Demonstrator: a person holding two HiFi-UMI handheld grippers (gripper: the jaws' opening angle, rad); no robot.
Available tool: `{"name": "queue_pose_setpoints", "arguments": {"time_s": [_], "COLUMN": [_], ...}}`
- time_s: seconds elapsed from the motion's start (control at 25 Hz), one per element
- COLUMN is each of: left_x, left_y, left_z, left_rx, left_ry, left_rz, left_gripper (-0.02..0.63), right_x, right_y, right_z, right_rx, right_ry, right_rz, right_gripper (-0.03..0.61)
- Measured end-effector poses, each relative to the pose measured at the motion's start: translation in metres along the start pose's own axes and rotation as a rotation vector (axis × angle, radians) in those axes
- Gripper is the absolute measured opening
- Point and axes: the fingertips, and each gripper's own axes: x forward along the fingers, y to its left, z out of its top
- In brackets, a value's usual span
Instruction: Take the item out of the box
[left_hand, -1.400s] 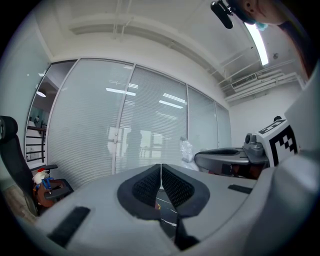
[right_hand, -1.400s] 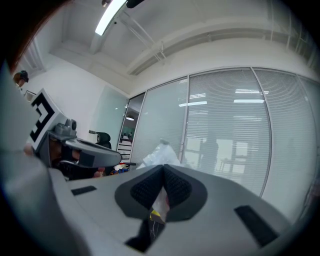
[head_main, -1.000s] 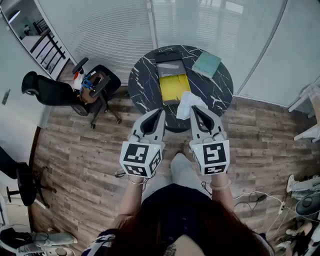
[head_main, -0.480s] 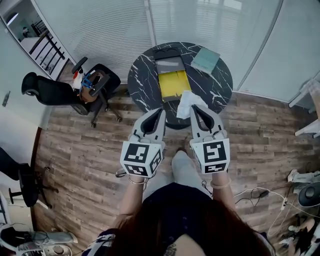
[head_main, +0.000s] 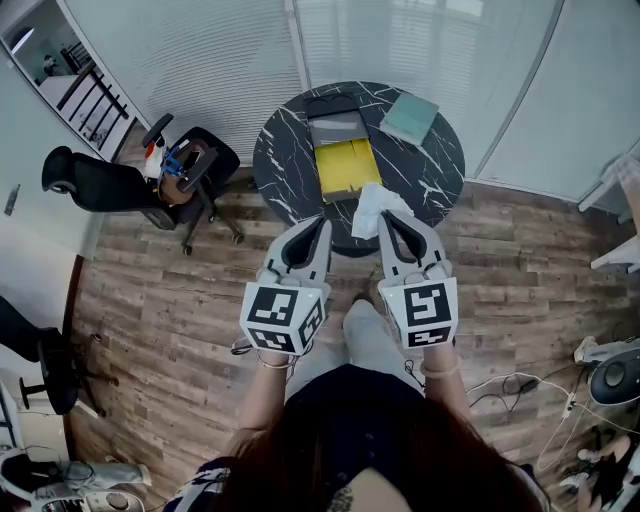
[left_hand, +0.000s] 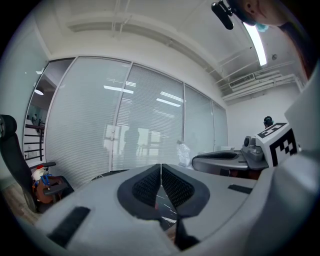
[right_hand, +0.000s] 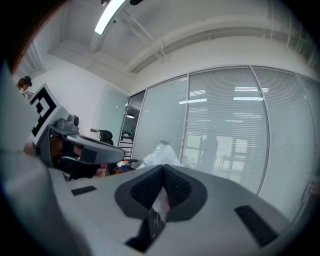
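Holding white crumpled plastic bag (head_main: 374, 207) in pinched-shut jaws of right gripper (head_main: 393, 222), over near edge of round black marbled worktop (head_main: 285, 150), clear of open yellow box (head_main: 346, 168). Left gripper (head_main: 316, 226) jaws closed on nothing. Could slip: thin pinch on slick film.

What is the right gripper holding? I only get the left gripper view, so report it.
Observer: The right gripper is shut on a crumpled white item, pinched between its jaws.
Operator: Tell me where the box is.
Observer: The yellow-lined box lies open on the round marble table, beyond the item.
Operator: Give me the left gripper from above.
Observer: The left gripper points at the table's near edge, beside the right gripper.
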Motion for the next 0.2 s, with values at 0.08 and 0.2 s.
{"name": "queue_pose_setpoints", "arguments": {"time_s": [0.08,0.2], "left_x": [0.0015,0.0040], "left_y": [-0.0002,-0.0008], "left_z": [0.0006,0.0006], "left_rx": [0.000,-0.002], "left_ry": [0.002,0.005], "left_rz": [0.002,0.001], "left_gripper": [0.028,0.028], "right_x": [0.0002,0.0020], "right_y": [-0.0013,-0.0033], "right_z": [-0.0009,-0.0020], "right_rx": [0.003,0.005], "right_ry": [0.003,0.007], "right_rz": [0.001,0.002], "right_gripper": [0.023,0.023]}}
